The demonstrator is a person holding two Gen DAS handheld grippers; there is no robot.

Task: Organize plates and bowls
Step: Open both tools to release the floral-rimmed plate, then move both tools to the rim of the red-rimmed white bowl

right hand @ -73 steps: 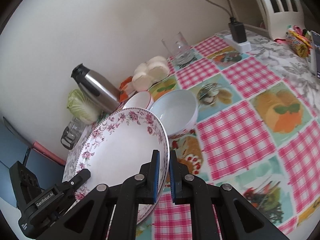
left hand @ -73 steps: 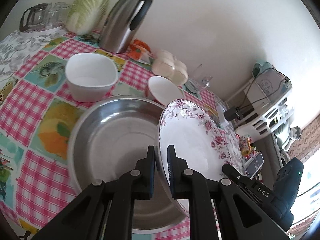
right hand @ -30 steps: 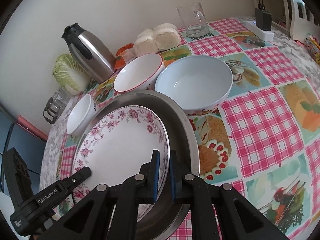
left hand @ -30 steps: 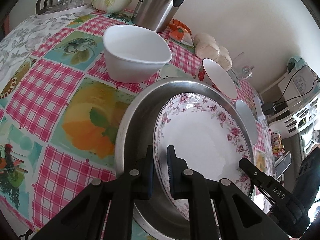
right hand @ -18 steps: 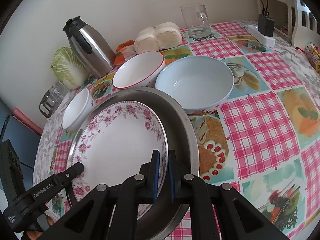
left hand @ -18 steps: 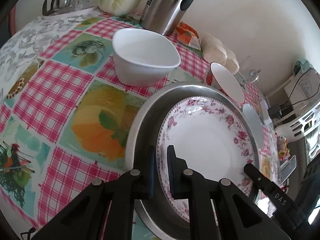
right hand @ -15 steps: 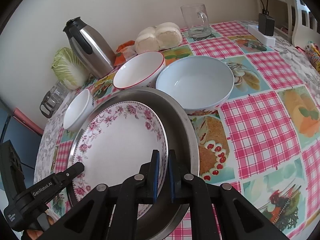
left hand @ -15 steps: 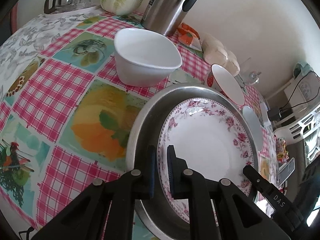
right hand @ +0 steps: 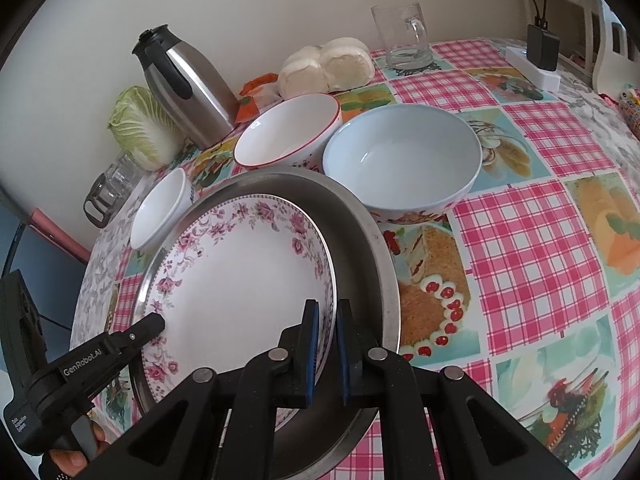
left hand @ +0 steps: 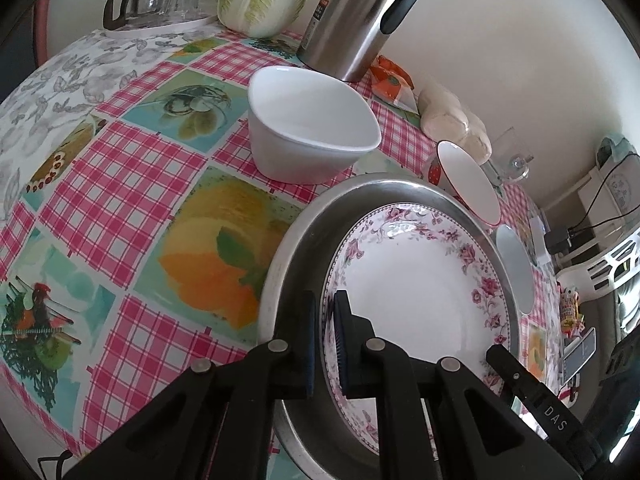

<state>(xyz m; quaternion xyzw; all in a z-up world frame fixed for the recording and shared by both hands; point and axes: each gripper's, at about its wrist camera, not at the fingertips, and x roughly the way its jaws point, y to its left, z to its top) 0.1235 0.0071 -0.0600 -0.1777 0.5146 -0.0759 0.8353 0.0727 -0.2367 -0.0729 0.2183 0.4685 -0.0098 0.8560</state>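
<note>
Soft daylight lit both views evenly; shadows were faint; strong fisheye bending curved the tablecloth (left hand: 120,184) away from the jaws, with black vignette at the corners; glare streaked the kettle (right hand: 192,92) far ahead of the jaws and the basin (left hand: 280,280) rim beside them; focus was sharp throughout.

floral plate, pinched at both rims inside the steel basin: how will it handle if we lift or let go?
The floral plate looks like glazed ceramic: probably stiff, heavy for its size, and chippable against the steel basin. Its glossy rim may slip in the left gripper and right gripper, which pinch only its edge. It looks slightly tilted, so releasing may drop it with a clatter.
</note>
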